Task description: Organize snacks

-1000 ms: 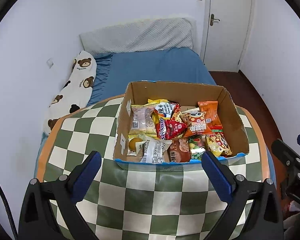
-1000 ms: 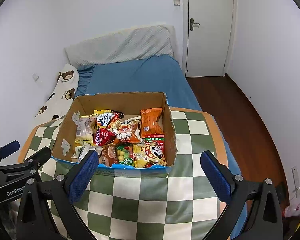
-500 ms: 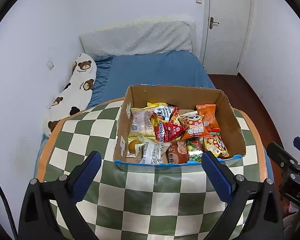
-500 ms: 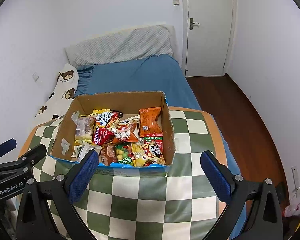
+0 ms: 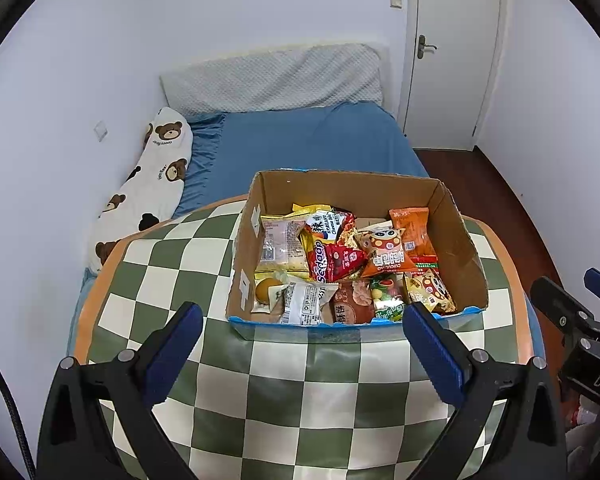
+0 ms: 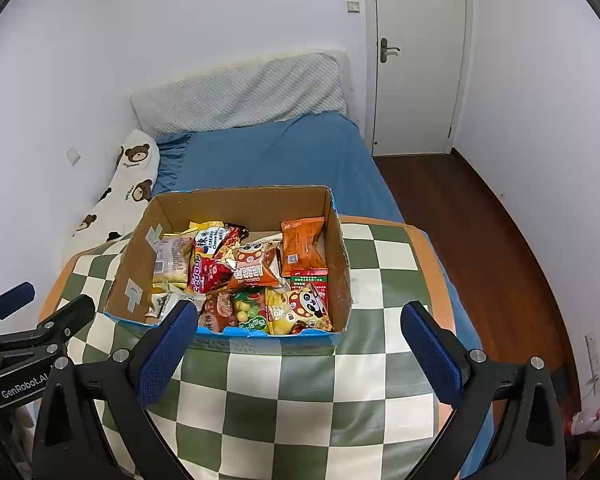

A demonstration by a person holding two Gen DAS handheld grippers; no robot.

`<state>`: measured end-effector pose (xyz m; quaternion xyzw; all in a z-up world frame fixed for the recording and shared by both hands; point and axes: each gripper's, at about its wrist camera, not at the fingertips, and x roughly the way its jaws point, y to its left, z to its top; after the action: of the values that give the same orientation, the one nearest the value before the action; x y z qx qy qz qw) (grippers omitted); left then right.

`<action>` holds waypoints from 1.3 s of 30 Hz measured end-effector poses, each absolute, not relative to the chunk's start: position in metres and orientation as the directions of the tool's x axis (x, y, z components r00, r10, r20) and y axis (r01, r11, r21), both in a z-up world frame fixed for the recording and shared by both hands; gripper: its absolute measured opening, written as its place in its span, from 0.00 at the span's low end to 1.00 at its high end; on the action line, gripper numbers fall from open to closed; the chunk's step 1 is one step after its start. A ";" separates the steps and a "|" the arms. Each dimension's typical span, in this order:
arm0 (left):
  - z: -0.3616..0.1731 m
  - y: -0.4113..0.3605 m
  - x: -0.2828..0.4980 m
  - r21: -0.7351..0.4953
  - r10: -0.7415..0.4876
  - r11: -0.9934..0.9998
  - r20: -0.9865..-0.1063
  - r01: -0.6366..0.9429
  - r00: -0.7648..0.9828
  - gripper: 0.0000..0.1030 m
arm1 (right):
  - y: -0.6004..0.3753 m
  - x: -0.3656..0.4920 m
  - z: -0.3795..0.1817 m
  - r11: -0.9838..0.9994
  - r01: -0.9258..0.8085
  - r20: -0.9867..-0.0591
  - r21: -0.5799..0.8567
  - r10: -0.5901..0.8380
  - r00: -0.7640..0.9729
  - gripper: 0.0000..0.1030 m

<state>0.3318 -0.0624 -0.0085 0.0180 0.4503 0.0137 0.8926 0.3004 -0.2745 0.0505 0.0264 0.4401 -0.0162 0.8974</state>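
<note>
Two hand-held grippers (image 5: 300, 354) (image 6: 298, 354) spread; box (image 5: 466, 240) ahead.

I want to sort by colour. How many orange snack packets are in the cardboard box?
2: a plain orange packet by the right wall, and an orange cartoon-face packet in the middle. Others may lie hidden underneath.

Both wrist views look down and forward from the worktop's (image 5: 284, 392) near edge. The left view stands left, the right view right; both share the snack box (image 5: 456, 240), the bed (image 6: 300, 156) and the far door (image 6: 416, 60).
</note>
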 end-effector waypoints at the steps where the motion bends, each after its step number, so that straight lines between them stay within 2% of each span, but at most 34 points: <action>1: -0.009 -0.062 0.332 0.045 0.041 0.999 -0.803 -0.008 0.595 1.00 | -0.274 0.301 0.050 0.998 0.052 -0.790 0.034 -0.005 0.613 1.00; 39: -0.009 -0.064 0.332 0.038 0.033 0.999 -0.802 -0.003 0.597 1.00 | -0.276 0.299 0.048 0.998 0.046 -0.800 0.046 0.009 0.600 1.00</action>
<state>0.3324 -0.0642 -0.0091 0.0165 0.4488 0.0099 0.8934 0.2994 -0.2763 0.0479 0.0306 0.4472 -0.0104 0.8939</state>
